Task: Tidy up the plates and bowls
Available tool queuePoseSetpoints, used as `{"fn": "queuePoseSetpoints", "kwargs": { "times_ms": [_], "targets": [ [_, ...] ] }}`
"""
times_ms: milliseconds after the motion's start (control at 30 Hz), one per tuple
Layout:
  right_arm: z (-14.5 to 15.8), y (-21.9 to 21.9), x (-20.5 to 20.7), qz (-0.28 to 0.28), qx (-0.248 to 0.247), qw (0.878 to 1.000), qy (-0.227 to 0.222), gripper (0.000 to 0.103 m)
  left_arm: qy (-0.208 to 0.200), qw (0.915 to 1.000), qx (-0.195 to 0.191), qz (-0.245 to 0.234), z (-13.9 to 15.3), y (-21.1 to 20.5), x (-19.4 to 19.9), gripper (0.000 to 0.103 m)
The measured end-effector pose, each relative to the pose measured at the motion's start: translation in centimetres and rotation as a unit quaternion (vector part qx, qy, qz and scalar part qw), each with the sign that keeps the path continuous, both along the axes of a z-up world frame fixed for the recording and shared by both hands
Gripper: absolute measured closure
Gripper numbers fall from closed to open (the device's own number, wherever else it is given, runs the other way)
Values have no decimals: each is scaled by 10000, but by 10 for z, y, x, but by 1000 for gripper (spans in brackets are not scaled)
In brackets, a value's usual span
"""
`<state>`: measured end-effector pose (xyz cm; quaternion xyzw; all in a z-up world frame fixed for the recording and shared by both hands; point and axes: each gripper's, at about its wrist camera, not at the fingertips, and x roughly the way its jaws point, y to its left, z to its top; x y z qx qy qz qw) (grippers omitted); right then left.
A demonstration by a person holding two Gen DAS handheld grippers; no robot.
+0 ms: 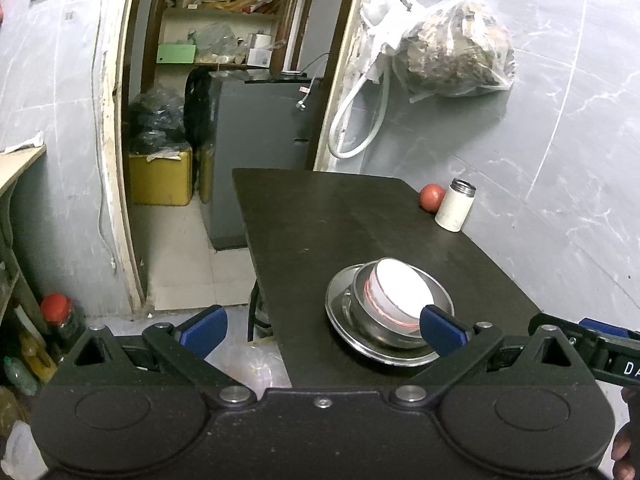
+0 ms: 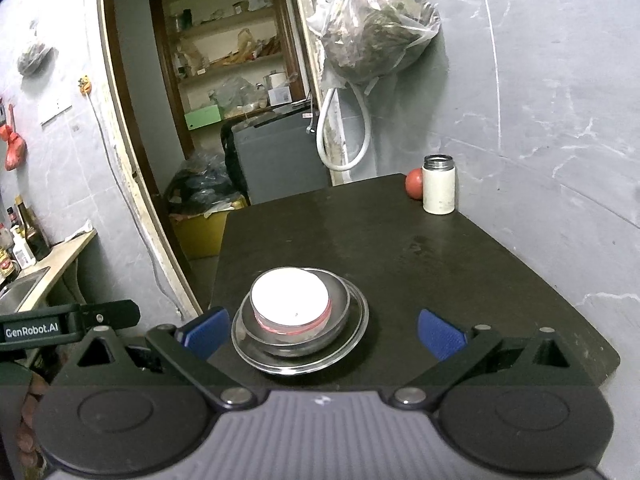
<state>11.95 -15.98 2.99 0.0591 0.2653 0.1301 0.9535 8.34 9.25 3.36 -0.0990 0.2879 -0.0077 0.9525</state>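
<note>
A steel plate (image 1: 348,332) lies on the dark table (image 1: 320,216) near its front edge. A steel bowl (image 1: 362,304) sits in the plate, and a white bowl with a red band (image 1: 400,288) sits in the steel bowl. The same stack shows in the right wrist view: plate (image 2: 358,332), steel bowl (image 2: 340,312), white bowl (image 2: 290,296). My left gripper (image 1: 324,330) is open and empty, just in front and to the left of the stack. My right gripper (image 2: 322,334) is open and empty, with the stack ahead between its fingers.
A white cylindrical flask (image 1: 454,205) and a red fruit (image 1: 431,197) stand at the table's far right corner by the wall. A doorway (image 1: 224,120) opens behind the table, with shelves, a grey appliance and yellow crates. A full plastic bag (image 1: 452,48) hangs on the wall.
</note>
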Motion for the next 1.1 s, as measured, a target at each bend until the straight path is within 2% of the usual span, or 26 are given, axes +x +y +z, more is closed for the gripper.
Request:
{"fn": "queuePoseSetpoints", "kwargs": {
  "times_ms": [767,1100],
  "targets": [
    [-16,-1,-41,-312,-8,9994,141,0,-212,9991,172,-321,-18,-1,-42,1],
    [-27,-6,-61,-490,-61,9984,263,0,-84,9985,246,-488,-30,-1,-55,1]
  ]
}}
